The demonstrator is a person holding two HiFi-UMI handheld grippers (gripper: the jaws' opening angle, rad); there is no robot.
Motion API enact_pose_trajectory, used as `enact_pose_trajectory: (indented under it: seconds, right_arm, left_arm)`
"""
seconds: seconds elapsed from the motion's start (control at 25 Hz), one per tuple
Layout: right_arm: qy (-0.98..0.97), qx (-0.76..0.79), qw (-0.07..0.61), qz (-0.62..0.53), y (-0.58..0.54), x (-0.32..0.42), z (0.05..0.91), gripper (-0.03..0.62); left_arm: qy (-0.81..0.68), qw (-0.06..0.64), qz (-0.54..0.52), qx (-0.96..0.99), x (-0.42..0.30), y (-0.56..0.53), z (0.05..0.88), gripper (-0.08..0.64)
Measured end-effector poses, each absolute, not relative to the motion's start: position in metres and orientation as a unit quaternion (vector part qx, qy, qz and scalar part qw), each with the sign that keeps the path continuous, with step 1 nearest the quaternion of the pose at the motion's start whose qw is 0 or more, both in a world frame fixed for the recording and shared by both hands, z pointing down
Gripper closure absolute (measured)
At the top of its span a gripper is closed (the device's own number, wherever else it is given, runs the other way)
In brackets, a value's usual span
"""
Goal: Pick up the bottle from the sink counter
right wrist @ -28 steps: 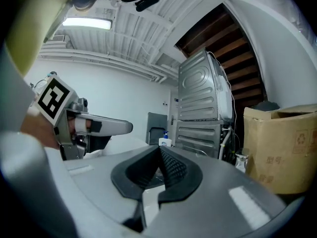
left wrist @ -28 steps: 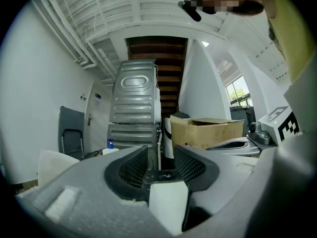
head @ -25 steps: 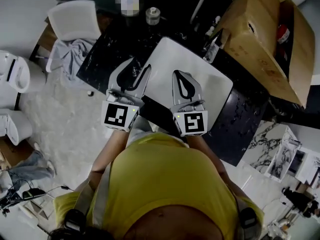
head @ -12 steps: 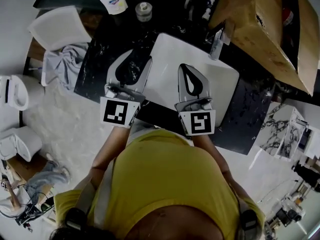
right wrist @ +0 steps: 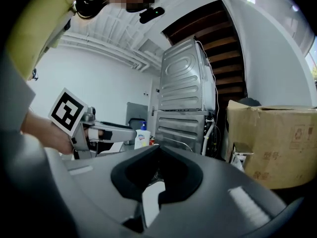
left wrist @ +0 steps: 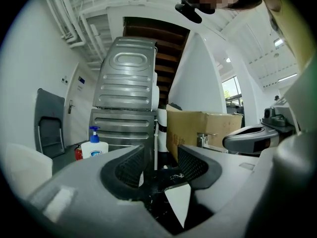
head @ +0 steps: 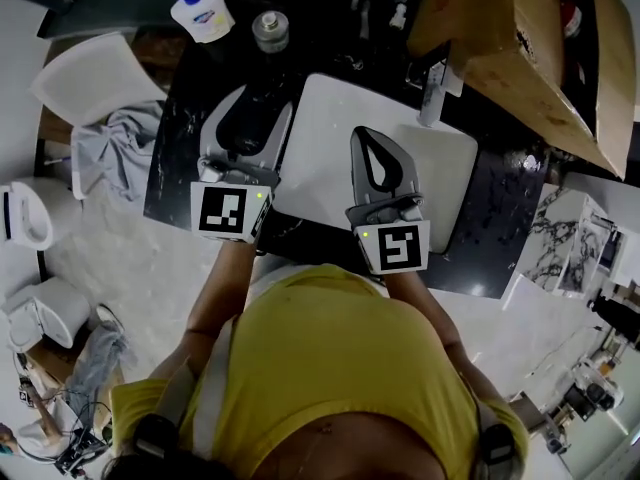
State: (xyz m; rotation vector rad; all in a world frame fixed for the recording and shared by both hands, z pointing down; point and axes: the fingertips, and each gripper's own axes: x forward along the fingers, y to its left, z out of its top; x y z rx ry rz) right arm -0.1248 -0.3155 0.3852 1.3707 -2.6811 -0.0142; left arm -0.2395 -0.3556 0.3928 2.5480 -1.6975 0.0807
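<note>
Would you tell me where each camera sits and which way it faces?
Head view: on the head, facing down at sink, left tool, right tool; arms, torso show.
Left gripper view: on the left tool, along its opening, empty jaws toward the pump bottle and box.
Right gripper view: on the right tool, along its shut jaws toward box; left tool and hand show.
Shared: pump bottle.

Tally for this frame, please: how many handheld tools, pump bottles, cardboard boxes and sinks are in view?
Tools: 2 (left tool, jaws opening with nothing between them; right tool, jaws together, empty)
Pump bottle: 1
Cardboard box: 1
Sink: 1
Total: 5
</note>
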Motion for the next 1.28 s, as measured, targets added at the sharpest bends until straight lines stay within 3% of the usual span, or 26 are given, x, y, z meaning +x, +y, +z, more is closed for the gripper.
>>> enact_pose_trajectory:
  seconds: [1.28]
  right_arm:
    - [-0.879, 0.467, 0.098, 0.018, -0.339, -0.142, 0.419, 0.591]
  left_arm:
    - [-0.559, 0.115, 0.102, 0.815, -0.272, -0.487, 0.512, 0.217]
